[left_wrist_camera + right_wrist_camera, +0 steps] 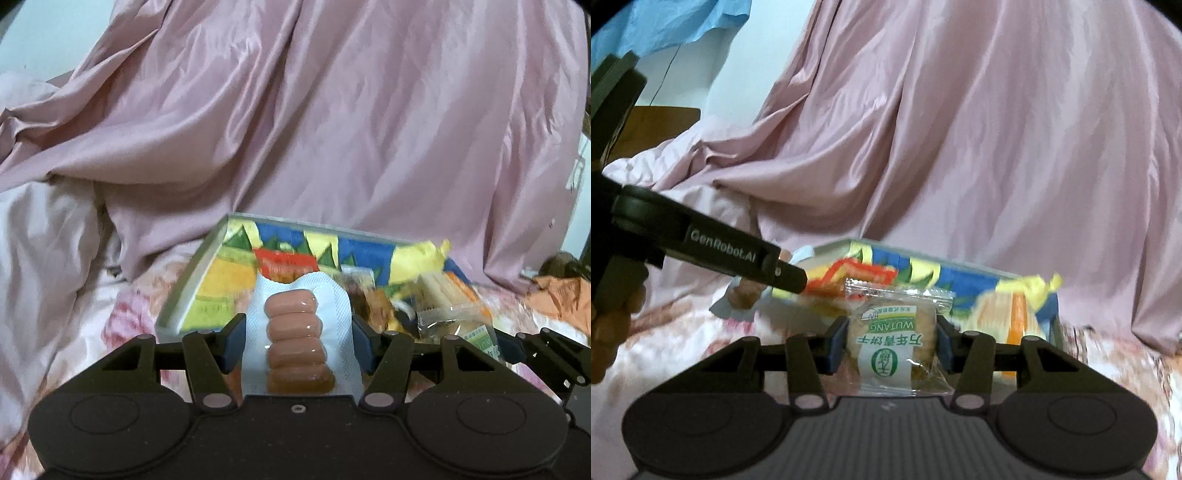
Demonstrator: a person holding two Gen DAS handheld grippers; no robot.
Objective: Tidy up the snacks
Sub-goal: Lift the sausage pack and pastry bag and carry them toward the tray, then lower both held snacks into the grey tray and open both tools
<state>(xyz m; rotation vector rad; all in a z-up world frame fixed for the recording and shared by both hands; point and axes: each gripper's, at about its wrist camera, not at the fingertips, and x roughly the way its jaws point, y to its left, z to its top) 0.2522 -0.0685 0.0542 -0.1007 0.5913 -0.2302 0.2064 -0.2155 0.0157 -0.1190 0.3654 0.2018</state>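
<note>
A sausage pack [299, 332] is clamped in the left tongs [297, 339], a biscuit packet [892, 343] in the right tongs [892, 345]; both are held clear above the colourful tray [207, 258] on the bed, presumably for sorting.

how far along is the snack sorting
Midway at best. In hand: the left gripper clamps a sausage pack, and the right gripper clamps a biscuit packet, both held above the bed. Nothing looks sorted yet. Left: more snacks still piled in the colourful box.
</note>
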